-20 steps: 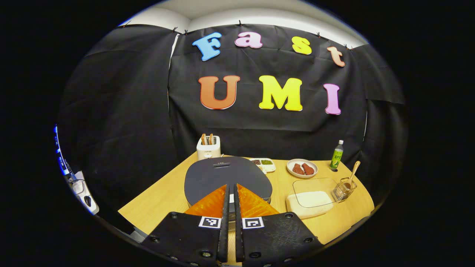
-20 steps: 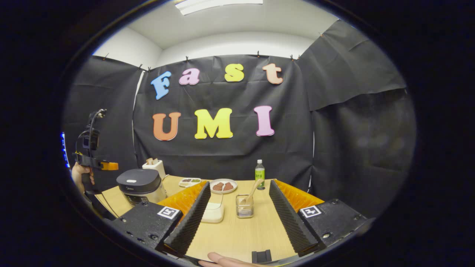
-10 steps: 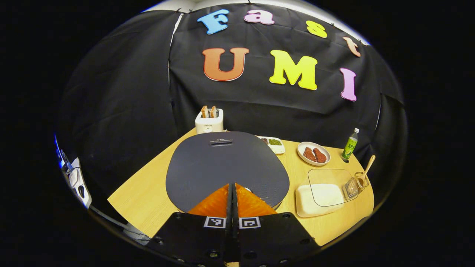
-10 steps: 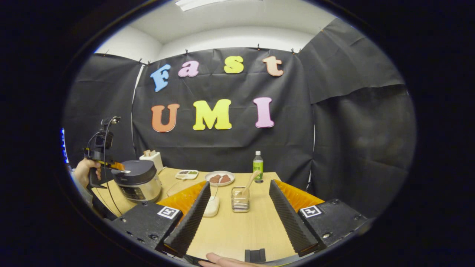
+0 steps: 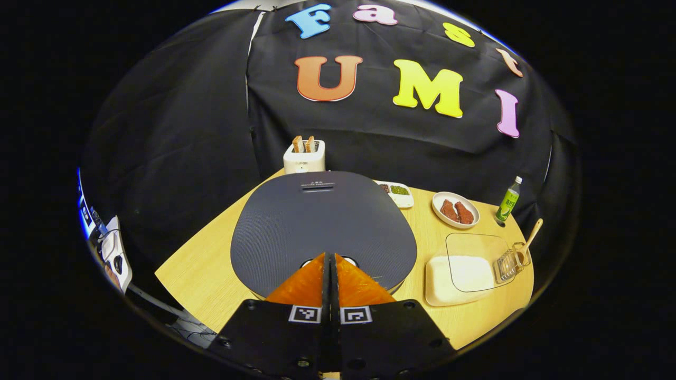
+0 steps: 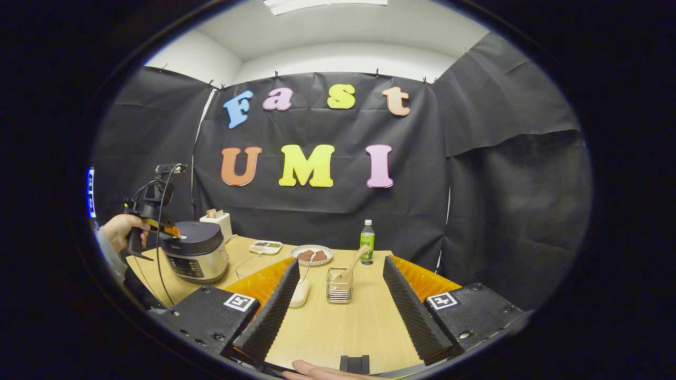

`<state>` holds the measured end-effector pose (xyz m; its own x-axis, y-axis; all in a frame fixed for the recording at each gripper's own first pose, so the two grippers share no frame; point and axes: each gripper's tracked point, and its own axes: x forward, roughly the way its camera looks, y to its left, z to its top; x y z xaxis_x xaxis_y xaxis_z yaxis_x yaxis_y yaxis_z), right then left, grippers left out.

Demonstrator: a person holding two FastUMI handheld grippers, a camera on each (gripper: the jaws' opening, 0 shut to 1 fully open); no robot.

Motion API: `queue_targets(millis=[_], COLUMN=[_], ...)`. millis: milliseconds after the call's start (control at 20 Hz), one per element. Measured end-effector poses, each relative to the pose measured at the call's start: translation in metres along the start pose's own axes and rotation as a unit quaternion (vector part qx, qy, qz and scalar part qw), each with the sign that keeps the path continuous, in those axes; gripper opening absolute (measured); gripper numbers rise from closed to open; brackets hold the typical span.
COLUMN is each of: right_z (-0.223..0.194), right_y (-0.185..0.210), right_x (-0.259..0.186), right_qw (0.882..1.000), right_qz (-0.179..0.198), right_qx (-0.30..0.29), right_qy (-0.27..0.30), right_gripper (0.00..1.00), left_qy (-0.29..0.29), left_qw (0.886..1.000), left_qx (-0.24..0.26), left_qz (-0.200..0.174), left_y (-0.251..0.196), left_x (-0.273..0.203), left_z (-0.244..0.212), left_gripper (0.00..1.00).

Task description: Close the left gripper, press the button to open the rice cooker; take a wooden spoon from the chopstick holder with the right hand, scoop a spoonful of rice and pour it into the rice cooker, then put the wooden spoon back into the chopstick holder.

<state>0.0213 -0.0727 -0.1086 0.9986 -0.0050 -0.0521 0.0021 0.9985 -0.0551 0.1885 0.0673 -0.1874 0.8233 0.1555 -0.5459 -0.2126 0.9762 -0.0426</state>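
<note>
**Left gripper pressed together at the cooker's front edge**

We see the left gripper [image 5: 330,258] with its two fingers together, nothing between them, the tips at the front edge of the rice cooker [image 5: 322,224] lid, where a small pale button [image 5: 346,260] peeks out on either side. The lid is down. A short line of print sits near the lid's rear slot, too small for us to read.

In the right gripper view, the right gripper [image 6: 338,274] hangs over the table [image 6: 338,332] with its fingers wide apart and empty. Between them, farther off, stands the chopstick holder [image 6: 338,292], a clear wire-framed cup, with the wooden spoon [image 6: 354,262] leaning in it, handle tilted up and to the right. Just left of it lies the rice container [image 6: 299,292], its clear lid propped up.

Behind the cooker is a white toaster [image 5: 304,159] with a small front word we cannot make out. The green bottle [image 6: 367,243] carries a label, unreadable to us.
</note>
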Motion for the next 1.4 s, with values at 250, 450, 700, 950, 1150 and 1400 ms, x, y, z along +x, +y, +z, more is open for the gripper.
queue_targets(millis=[250,450,700,950,1150,1400], right_z=[0.003,-0.002,-0.007,-0.004,-0.004,-0.010], right_y=[-0.001,0.000,0.002,-0.004,-0.004,0.000], right_x=[-0.006,-0.007,0.001,0.033,0.078,0.148], right_qw=[1.000,1.000,1.000,1.000,0.998,0.998], right_qz=[-0.002,-0.005,-0.007,-0.018,-0.022,-0.018], right_qx=[-0.017,-0.017,-0.008,0.017,0.052,0.044], right_qy=[-0.005,0.002,0.009,-0.002,-0.001,-0.029], right_gripper=[1.00,1.00,1.00,1.00,1.00,1.00], left_qy=[-0.045,-0.130,-0.179,-0.212,-0.251,-0.289], left_qw=[0.999,0.991,0.984,0.976,0.966,0.954], left_qx=[-0.018,0.004,0.017,0.025,0.023,0.023], left_qz=[-0.014,-0.034,-0.021,-0.042,-0.056,-0.072], left_y=[-0.006,-0.021,-0.016,-0.019,-0.019,-0.026], left_x=[-0.025,-0.076,-0.119,-0.159,-0.199,-0.229], left_z=[0.029,0.066,0.066,0.041,0.020,-0.020], left_gripper=[0.00,0.44,0.96,0.96,0.96,0.95])
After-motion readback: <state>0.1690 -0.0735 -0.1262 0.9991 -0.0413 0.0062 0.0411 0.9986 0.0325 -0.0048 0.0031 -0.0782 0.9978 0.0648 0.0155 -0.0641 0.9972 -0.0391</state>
